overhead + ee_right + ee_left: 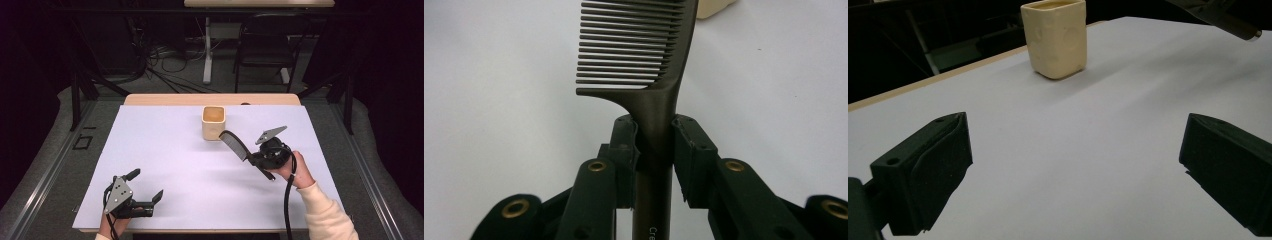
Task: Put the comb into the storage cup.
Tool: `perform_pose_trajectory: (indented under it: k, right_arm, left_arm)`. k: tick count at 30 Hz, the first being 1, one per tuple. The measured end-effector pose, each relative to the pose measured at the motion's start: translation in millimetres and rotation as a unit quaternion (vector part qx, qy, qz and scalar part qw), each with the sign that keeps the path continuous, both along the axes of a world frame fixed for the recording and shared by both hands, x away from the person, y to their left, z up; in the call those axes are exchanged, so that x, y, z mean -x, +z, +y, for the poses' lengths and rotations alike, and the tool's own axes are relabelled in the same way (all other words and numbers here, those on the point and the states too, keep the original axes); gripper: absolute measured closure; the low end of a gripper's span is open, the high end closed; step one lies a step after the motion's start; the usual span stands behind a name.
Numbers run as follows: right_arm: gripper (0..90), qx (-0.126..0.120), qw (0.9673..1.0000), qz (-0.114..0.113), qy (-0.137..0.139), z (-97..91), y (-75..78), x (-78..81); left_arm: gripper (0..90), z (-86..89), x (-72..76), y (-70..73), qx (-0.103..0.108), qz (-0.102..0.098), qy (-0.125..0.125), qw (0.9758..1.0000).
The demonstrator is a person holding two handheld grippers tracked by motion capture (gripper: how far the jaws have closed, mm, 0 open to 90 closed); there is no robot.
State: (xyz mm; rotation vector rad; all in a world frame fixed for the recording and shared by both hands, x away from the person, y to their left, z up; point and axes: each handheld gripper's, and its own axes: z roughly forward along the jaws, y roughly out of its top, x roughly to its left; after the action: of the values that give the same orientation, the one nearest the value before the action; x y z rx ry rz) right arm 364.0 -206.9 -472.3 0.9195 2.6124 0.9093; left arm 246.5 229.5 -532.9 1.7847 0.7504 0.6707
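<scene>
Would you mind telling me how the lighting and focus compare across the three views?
High view: the white table sheet is bright, the surroundings nearly black, with soft shadows under both grippers. Left gripper view: its own open jaws are soft and dim, while the cream cup is fairly clear. Right gripper view: the comb is sharp, and the sheet behind it is washed out.
</scene>
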Motion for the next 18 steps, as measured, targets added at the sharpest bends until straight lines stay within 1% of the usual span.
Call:
perform_pose_trajectory:
  k: [8,18]
  right_arm:
    - [71.9,-0.010,0.9998,-0.013,-0.010,-0.9,2.1,0.2]
    - [71.9,-0.024,0.9988,-0.034,-0.025,-4.0,4.1,-2.2]
  left_arm:
    - [0.4,0.2,0.2,0.1,0.001,-0.001,0.000,1.0000]
    - [0.4,-0.2,-0.1,0.0,0.000,0.000,0.001,1.0000]
